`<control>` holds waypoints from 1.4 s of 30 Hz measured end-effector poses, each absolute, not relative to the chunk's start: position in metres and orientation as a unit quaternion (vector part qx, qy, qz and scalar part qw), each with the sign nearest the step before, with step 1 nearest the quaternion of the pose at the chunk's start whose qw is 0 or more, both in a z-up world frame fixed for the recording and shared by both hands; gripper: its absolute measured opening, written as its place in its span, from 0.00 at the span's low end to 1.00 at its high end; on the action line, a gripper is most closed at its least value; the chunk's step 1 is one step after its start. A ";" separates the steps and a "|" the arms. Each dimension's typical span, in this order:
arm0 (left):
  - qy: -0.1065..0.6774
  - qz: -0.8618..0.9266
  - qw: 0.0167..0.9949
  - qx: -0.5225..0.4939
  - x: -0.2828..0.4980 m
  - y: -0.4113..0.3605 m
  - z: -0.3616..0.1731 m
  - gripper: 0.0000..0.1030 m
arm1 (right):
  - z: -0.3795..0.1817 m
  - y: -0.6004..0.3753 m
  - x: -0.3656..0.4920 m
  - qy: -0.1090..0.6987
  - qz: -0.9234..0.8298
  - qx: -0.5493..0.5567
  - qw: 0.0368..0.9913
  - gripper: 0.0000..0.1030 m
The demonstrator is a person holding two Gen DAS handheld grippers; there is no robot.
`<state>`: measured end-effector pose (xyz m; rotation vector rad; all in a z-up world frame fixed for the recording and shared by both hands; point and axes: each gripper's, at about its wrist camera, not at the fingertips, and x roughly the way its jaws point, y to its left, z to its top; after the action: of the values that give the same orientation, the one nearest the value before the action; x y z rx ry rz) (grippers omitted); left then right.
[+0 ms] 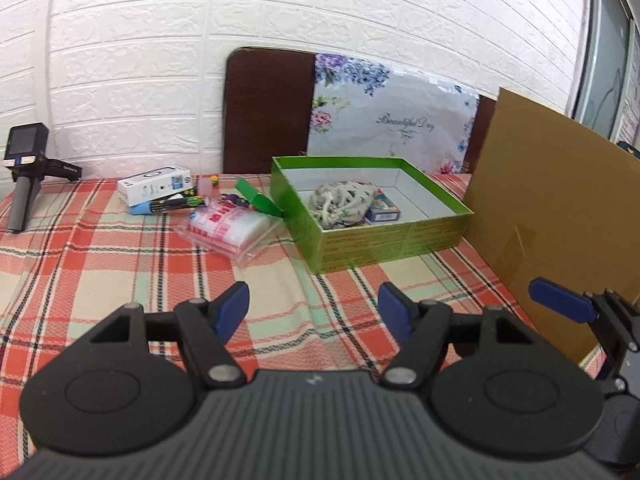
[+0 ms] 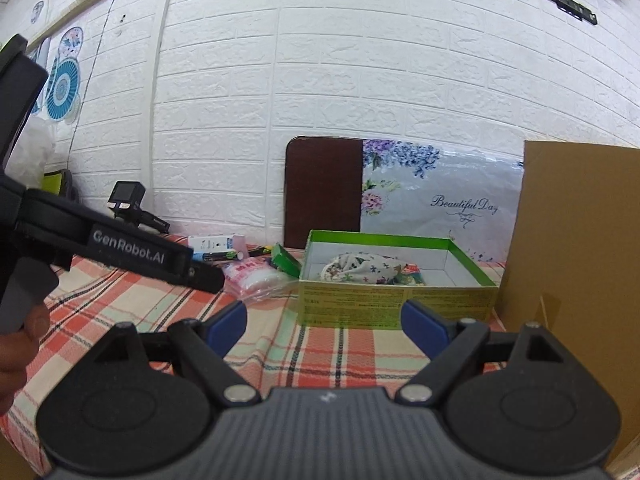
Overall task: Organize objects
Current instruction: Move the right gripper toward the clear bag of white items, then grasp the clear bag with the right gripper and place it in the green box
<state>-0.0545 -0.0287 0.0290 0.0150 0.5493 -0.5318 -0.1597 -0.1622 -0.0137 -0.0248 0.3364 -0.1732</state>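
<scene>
An open green box (image 1: pixel 360 242) stands on the plaid tablecloth and holds a floral drawstring pouch (image 1: pixel 344 202) and a small blue card box (image 1: pixel 382 208). Left of the box lie a clear plastic bag with pink print (image 1: pixel 228 224), a small green carton (image 1: pixel 260 200), a white carton (image 1: pixel 154 186) and a dark tube (image 1: pixel 172 204). My left gripper (image 1: pixel 314 306) hovers open over the cloth, short of the box, with nothing between its jaws. My right gripper (image 2: pixel 326 322) is open and empty in front of the box (image 2: pixel 392 300). The pouch (image 2: pixel 360 268) shows inside.
A cardboard sheet (image 1: pixel 560 200) stands at the right of the table. A floral board (image 1: pixel 392 120) and a dark panel (image 1: pixel 266 112) lean on the white brick wall behind. A small camera on a tripod (image 1: pixel 24 160) stands far left. A hand (image 2: pixel 16 340) holds the left tool.
</scene>
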 end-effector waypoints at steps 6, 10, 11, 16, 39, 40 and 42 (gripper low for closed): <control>0.286 -0.224 0.931 -0.029 -0.040 -0.004 0.011 0.71 | -0.029 -0.154 -0.136 0.207 -0.053 -0.019 0.977 0.81; 0.293 -0.182 0.938 -0.025 -0.031 0.022 -0.003 0.71 | -0.041 -0.144 -0.106 0.234 -0.009 -0.017 0.972 0.72; 0.296 -0.167 0.940 -0.021 -0.028 0.028 -0.007 0.71 | -0.044 -0.140 -0.097 0.242 0.002 -0.022 0.970 0.69; 0.329 -0.118 0.935 -0.054 0.001 0.065 -0.027 0.71 | -0.055 -0.117 -0.047 0.264 0.047 -0.047 0.962 0.66; 0.376 -0.089 0.917 -0.103 0.049 0.117 -0.059 0.70 | -0.123 -0.097 0.136 0.271 0.001 -0.262 0.926 0.49; 0.377 -0.090 0.916 -0.103 0.050 0.117 -0.058 0.70 | -0.123 -0.091 0.127 0.266 0.010 -0.268 0.926 0.47; 0.380 -0.094 0.914 -0.107 0.051 0.117 -0.058 0.71 | -0.120 -0.080 0.103 0.260 0.044 -0.262 0.928 0.46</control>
<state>0.0505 0.1167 -0.0576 -0.2205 0.7815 -0.1945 0.1034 -0.0796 -0.1196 -0.5364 0.5322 0.0907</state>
